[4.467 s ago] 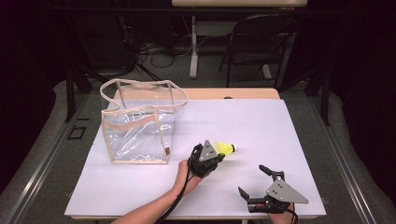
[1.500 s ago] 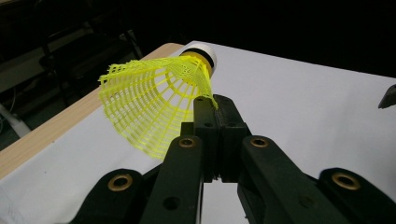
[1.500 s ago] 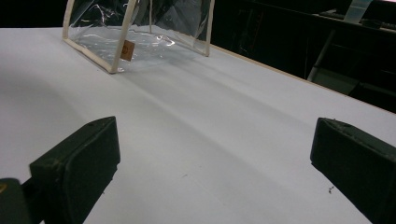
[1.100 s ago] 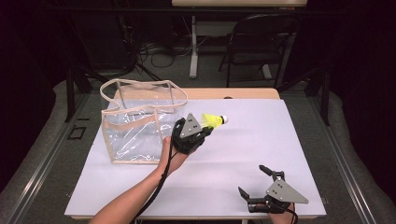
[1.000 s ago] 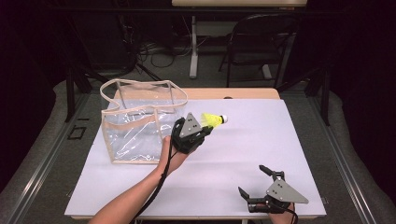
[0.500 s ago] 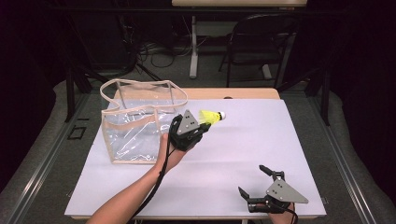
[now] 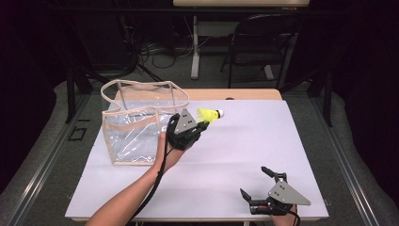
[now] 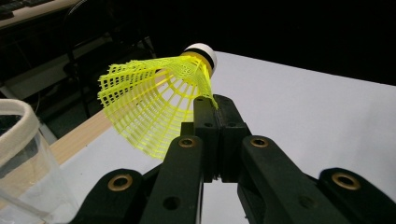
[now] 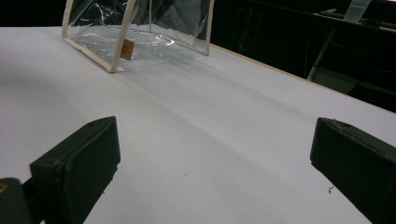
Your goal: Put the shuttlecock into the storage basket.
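Note:
A yellow shuttlecock [image 7: 210, 114] with a white cork tip is held in the air, my left gripper [image 7: 202, 125] shut on the edge of its mesh skirt [image 8: 154, 107]. It hangs just right of the clear plastic bag [image 7: 136, 122] with cream trim, near the bag's upper right corner. In the left gripper view the jaws are pressed together on the skirt, and the bag's rim [image 8: 18, 126] shows at lower left. My right gripper [image 7: 256, 181] rests near the table's front right edge, jaws wide apart and nothing between its pads [image 9: 74, 163].
The white table sheet [image 7: 244, 141] lies bare between the two grippers. The bag [image 9: 135, 32] stands open-topped at the left. A dark chair [image 7: 256, 42] and cables sit behind the table's wooden far edge [image 7: 235, 94].
The left gripper has carried the shuttlecock up from the table and leftward to the bag's right side, creeping slightly further in the last second. The right gripper has stayed put.

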Motion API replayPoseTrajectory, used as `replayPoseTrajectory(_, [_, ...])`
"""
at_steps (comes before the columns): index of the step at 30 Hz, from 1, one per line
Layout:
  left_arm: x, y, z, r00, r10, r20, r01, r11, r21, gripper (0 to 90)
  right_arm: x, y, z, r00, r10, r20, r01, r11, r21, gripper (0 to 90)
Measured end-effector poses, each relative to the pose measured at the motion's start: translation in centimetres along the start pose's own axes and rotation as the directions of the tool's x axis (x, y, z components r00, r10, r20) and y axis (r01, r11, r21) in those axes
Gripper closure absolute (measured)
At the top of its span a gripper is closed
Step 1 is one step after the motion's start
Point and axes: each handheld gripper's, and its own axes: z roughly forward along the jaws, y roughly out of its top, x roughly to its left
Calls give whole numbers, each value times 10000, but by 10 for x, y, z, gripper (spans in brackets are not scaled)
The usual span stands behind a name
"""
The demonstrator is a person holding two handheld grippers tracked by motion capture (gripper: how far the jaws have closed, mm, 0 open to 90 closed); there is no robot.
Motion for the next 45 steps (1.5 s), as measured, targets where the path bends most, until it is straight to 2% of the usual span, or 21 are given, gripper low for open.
replayPoseTrajectory(25, [15,2,-15,9989,5,-474,-13,9999,-169,894,0,0,0,10000,-17,31,17,10000,34,12])
replayPoseTrajectory(45, [28,4,-28,9955,-12,-951,-20,9994,-337,894,0,0,1,10000,-28,36,28,10000,67,13])
